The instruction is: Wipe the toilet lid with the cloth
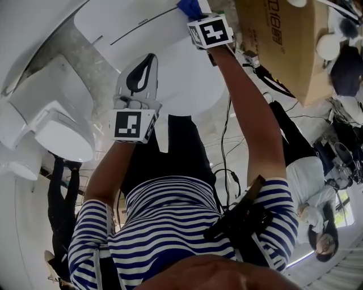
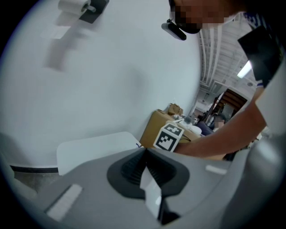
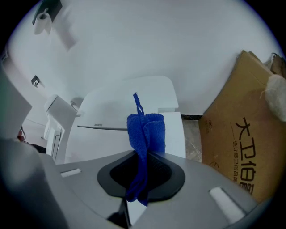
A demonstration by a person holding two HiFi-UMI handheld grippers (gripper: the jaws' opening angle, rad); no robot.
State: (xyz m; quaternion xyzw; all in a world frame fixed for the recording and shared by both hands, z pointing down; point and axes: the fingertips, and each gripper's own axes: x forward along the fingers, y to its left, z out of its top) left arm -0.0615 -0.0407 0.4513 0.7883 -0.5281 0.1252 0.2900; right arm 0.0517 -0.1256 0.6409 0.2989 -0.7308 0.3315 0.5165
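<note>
The white toilet lid (image 1: 170,68) lies shut below both grippers, with the cistern (image 1: 125,22) behind it. In the right gripper view the lid (image 3: 103,141) fills the middle. My right gripper (image 3: 144,152) is shut on a folded blue cloth (image 3: 146,129), which sticks out past the jaws over the lid's right side. In the head view this gripper (image 1: 190,7) is at the top edge, and only a corner of the cloth (image 1: 189,5) shows. My left gripper (image 1: 148,59) hovers over the lid's left part, jaws shut with nothing between them (image 2: 145,151).
A large cardboard box (image 1: 283,45) stands right of the toilet, also in the right gripper view (image 3: 243,134). Another white fixture (image 1: 57,124) sits at the left. A paper roll holder (image 3: 44,18) hangs on the wall. Cables (image 1: 227,170) and a seated person (image 1: 309,187) are at the right.
</note>
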